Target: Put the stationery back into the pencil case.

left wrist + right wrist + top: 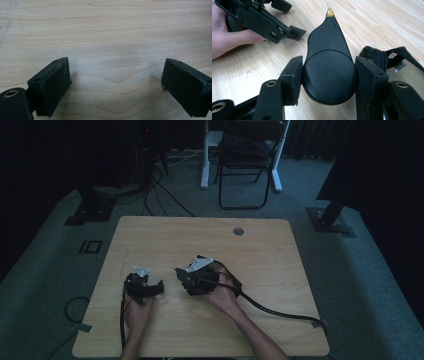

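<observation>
Held between the jaws of the right gripper: a black teardrop-shaped tool with a round body and a tapering neck ending in a small gold tip, both pads pressed against its round sides. Pointing away along the worktop, toward the left gripper and the left hand, which lie just beyond the tip but apart from it. Beside the tool on its right, a black strap looped on the wood, close to the right jaw.

Seen from above: the right gripper near the middle of the worktop, the left gripper just to its left, a narrow gap between the two. Jaws of the left gripper spread wide over bare wood, gripping nothing. A thick black cable trailing right from the right gripper toward the worktop's near right corner. Far side bare apart from a small round hole. Beyond, on the grey floor, a folding chair and loose cables.
</observation>
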